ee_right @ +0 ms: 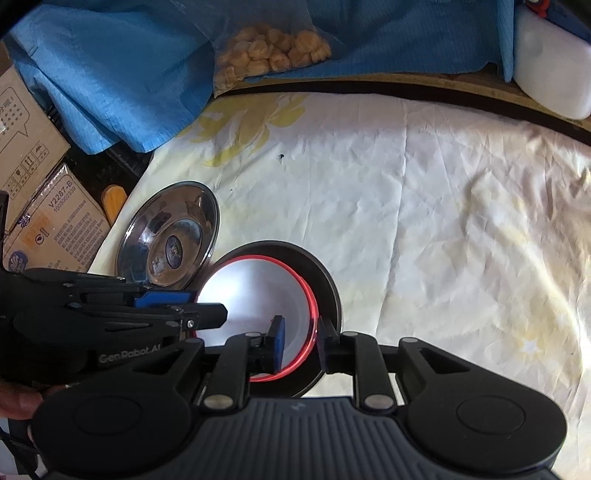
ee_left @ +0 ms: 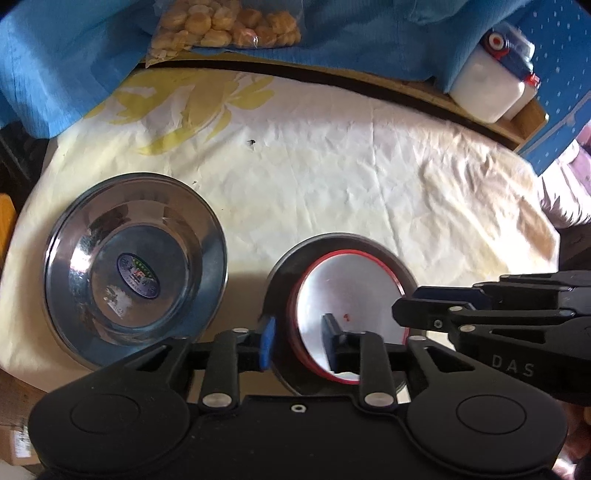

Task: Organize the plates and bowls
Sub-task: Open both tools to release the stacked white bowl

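A white bowl with a red rim (ee_left: 351, 295) (ee_right: 258, 295) sits nested in a dark bowl (ee_left: 284, 266) (ee_right: 325, 280) on the cream cloth. My left gripper (ee_left: 299, 341) straddles the left rims of the nested bowls, one finger outside and one inside; it also shows in the right wrist view (ee_right: 207, 310). My right gripper (ee_right: 299, 343) straddles their right rim the same way, and shows in the left wrist view (ee_left: 406, 306). Whether the pads press the rims I cannot tell. A steel plate (ee_left: 135, 273) (ee_right: 170, 236) with a sticker lies to the left.
The table cloth (ee_left: 351, 177) is cream with yellow flowers. A bag of biscuits (ee_left: 225, 26) lies on blue fabric (ee_left: 74, 55) at the back. A white plastic container (ee_left: 487, 88) stands at the back right. Cardboard boxes (ee_right: 48, 229) stand beyond the left edge.
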Tool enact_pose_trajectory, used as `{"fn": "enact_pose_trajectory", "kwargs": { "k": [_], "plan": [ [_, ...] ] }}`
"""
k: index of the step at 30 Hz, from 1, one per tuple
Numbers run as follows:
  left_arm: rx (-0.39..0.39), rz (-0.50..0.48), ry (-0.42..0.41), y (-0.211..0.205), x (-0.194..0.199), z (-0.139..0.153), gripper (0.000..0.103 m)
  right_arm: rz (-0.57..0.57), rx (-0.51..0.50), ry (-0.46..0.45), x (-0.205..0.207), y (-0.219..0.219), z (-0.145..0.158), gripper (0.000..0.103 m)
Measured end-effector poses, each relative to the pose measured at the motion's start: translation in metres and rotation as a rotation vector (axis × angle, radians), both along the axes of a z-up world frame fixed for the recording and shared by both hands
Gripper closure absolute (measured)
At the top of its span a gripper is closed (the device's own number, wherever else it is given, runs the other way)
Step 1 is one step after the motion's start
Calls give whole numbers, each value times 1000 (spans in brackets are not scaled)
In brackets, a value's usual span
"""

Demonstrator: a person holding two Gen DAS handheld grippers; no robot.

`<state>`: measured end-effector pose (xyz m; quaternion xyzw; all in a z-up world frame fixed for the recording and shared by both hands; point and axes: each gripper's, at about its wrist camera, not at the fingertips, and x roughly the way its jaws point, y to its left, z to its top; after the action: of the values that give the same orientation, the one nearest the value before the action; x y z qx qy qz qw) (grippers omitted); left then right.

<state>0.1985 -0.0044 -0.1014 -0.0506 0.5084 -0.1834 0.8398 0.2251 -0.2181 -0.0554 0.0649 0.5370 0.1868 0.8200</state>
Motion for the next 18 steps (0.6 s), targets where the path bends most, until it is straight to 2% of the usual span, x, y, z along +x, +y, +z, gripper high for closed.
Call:
{"fn": "enact_pose_trajectory", "kwargs": {
  "k": [3, 4, 5, 9, 12, 18],
  "plan": [
    [-24, 10, -12, 1, -3, 4, 57, -2, -3, -14, -3, -1, 3, 76],
    [-24, 17, -19, 1, -4, 5, 48, -2, -3, -19, -3, -2, 4, 75],
    [-17, 25, -29, 1, -5, 7, 44, -2, -3, -24, -4, -2, 6, 74],
    [-28, 59, -59, 7, -9, 12, 35, -7, -10, -50, -7, -4, 12, 65],
    [-27, 93, -63, 11, -12, 14, 31, -10, -6, -62, -8, -7, 17, 57],
    [-12, 150, -67, 18, -16, 12, 18, -2, -25, -98, -10, -8, 22, 41]
  ]
}}
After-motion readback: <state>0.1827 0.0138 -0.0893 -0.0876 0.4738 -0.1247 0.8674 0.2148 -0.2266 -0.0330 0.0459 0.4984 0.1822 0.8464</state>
